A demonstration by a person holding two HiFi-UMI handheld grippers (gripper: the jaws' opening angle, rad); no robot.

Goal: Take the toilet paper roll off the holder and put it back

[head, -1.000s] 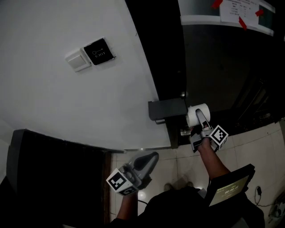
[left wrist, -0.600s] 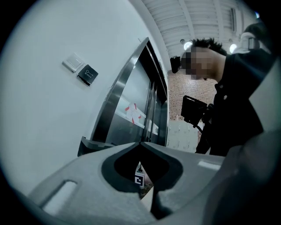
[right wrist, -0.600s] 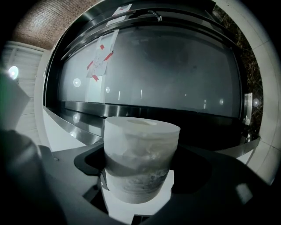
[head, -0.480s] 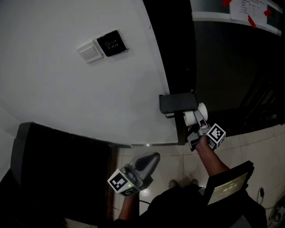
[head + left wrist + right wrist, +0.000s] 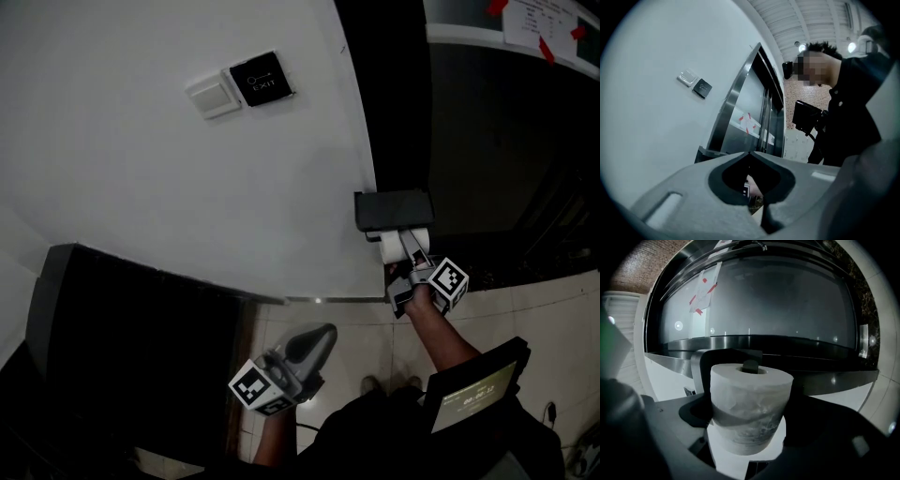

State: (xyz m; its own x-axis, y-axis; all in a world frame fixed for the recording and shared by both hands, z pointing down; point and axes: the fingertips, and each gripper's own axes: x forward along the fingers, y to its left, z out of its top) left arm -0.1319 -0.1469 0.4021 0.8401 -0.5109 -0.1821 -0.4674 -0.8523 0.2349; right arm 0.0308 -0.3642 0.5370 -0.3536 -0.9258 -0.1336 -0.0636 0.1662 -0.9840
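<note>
Fingers (image 5: 670,425) of right gripper (image 5: 410,249) clamped either side of toilet paper roll (image 5: 394,247); roll just under black holder (image 5: 394,208) on white wall (image 5: 187,187), dark peg (image 5: 750,366) showing in core, seemingly threaded on. Left gripper (image 5: 319,336) low over tiled floor (image 5: 534,309), jaws closed together, nothing between

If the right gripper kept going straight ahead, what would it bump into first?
The right gripper, clamped on the toilet paper roll, would probably meet the black holder first; its peg seems to sit in the roll's core.
</note>
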